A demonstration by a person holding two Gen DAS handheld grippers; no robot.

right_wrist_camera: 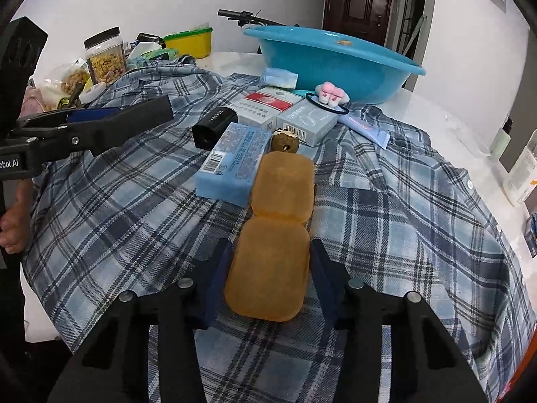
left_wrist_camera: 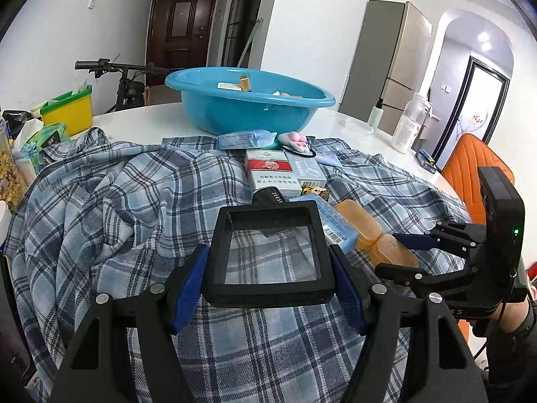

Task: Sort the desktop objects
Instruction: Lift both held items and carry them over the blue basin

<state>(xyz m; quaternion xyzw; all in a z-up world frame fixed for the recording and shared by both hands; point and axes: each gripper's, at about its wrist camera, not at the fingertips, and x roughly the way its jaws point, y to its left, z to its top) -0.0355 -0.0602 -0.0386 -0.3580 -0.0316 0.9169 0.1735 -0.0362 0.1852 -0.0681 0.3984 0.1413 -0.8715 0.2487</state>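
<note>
My left gripper (left_wrist_camera: 270,273) pinches a square black frame (left_wrist_camera: 268,252) with a clear centre; both blue pads (left_wrist_camera: 189,278) press its sides, and it hangs just above the plaid shirt (left_wrist_camera: 100,208) that covers the near part of the white table (left_wrist_camera: 335,121). My right gripper (right_wrist_camera: 268,278) has its fingers spread on either side of the near half of an amber case (right_wrist_camera: 272,255), which lies open in 2 joined halves on the shirt; whether the pads (right_wrist_camera: 218,282) touch it I cannot tell.

Just left of the case's far half lies a light blue box (right_wrist_camera: 235,164) with a barcode, touching the case. At the case's far end sits a small brown charm (right_wrist_camera: 284,141). Left of that, a black tube (right_wrist_camera: 214,126) lies on its side, near the left gripper's fingers in the right wrist view.

Behind these are 2 packs side by side: a red and white pack (right_wrist_camera: 265,105) and a grey pack (right_wrist_camera: 307,122). A tube (right_wrist_camera: 364,129) of cream lies right of the grey pack. A pink plush hair tie (right_wrist_camera: 330,95) rests just past the packs, and a blue packet (right_wrist_camera: 278,77) lies against the basin.

The blue basin (right_wrist_camera: 335,63) stands on the table at the far edge of the shirt, with a few small items inside. Far left are a yellow bin (right_wrist_camera: 193,42) and a jar (right_wrist_camera: 105,57) of cereal.
</note>
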